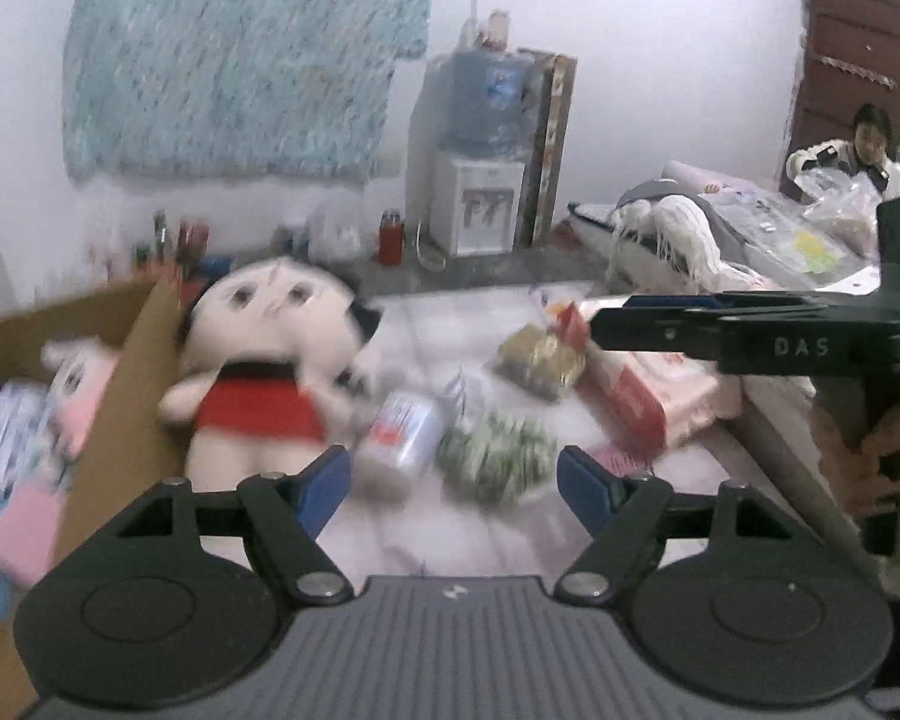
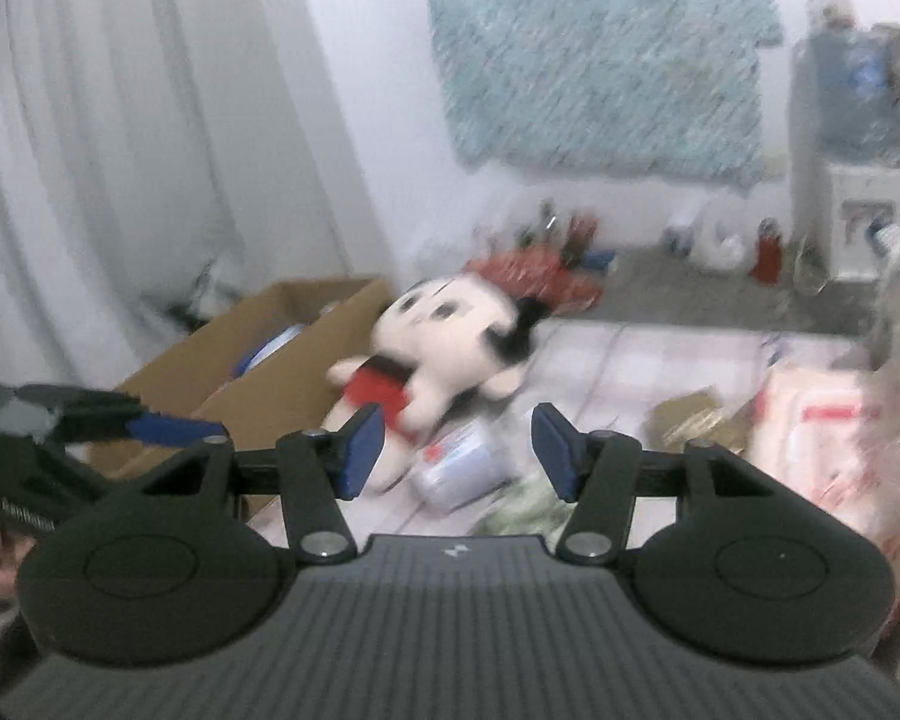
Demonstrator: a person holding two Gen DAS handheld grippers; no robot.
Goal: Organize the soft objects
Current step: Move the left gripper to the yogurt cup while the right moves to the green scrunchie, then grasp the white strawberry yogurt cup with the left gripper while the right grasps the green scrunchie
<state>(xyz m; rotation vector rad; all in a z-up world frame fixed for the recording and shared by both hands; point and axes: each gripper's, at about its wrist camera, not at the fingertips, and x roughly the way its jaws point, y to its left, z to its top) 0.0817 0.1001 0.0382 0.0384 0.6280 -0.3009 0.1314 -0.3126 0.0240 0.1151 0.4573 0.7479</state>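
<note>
While the cardboard box [image 1: 120, 360] sits at the left, the plush doll [image 1: 264, 372] lies just beside it, long axis running away from both empty, parted tongs; the left gripper [image 1: 453, 483] looks nearer than the right gripper [image 2: 456, 450].

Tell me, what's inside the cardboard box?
Inside the cardboard box lie a pink-and-white plush toy and a blue-and-white pack. Whatever lies beneath them is covered.

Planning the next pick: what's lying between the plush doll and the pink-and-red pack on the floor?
Left wrist view: between plush doll and pink-and-red pack lie a white tissue roll pack, a green-patterned bag and a gold packet.
</note>
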